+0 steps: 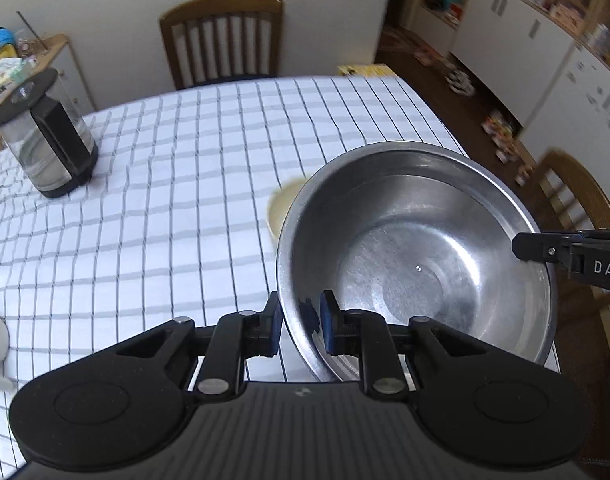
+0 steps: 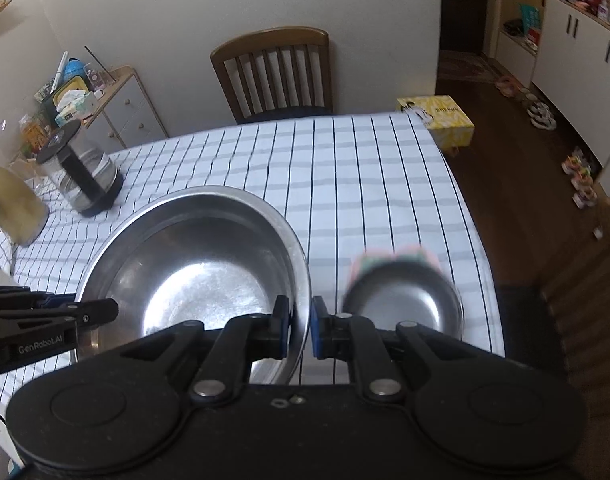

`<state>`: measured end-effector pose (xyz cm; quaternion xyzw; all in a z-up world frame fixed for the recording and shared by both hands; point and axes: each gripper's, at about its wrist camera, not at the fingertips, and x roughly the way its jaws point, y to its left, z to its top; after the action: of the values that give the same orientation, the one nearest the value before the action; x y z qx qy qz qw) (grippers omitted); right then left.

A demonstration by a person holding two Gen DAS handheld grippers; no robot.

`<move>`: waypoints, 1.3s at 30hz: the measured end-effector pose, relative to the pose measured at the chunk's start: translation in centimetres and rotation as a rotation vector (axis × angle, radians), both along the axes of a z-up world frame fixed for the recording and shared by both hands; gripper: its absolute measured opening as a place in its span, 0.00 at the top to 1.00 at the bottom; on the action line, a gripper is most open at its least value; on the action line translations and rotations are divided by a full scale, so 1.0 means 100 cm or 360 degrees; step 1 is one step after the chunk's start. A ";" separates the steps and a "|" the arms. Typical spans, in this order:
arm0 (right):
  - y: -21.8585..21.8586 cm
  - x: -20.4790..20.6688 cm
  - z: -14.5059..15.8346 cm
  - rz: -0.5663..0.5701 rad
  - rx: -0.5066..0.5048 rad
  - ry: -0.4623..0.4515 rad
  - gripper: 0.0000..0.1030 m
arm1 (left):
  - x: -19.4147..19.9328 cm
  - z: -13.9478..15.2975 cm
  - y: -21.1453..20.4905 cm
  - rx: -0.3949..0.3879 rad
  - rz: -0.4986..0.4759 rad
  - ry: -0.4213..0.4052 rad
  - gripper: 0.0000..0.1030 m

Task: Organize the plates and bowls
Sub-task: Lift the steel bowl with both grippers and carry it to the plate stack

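Observation:
A large steel bowl [image 1: 417, 248] hangs tilted above the checked tablecloth [image 1: 177, 184], held by both grippers. My left gripper [image 1: 301, 320] is shut on its near-left rim. My right gripper [image 2: 301, 326] is shut on the opposite rim of the same bowl [image 2: 197, 272]; it also shows at the right edge of the left wrist view as the right gripper [image 1: 545, 252]. A cream bowl [image 1: 283, 208] peeks out behind the steel one. A smaller steel bowl [image 2: 401, 304], blurred, rests on the cloth with something pink-green behind it.
A glass kettle [image 1: 49, 148] stands at the table's far left. A yellowish container [image 2: 13, 208] is at the left edge. Wooden chairs [image 1: 225, 40] flank the table. A yellow box [image 2: 437, 120] sits on the floor past the table corner. White cabinets line the right wall.

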<state>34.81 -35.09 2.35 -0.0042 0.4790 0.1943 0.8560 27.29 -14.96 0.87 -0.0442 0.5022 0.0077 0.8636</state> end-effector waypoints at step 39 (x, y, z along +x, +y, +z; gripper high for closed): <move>-0.066 -0.153 -0.121 -0.0315 -0.0092 0.0273 0.88 | -0.097 -0.116 -0.072 0.0010 -0.0342 0.0212 0.82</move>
<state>19.51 -41.74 -9.74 0.0349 0.5538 0.0947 0.8265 17.61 -22.21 -10.75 0.0133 0.5603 -0.0805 0.8243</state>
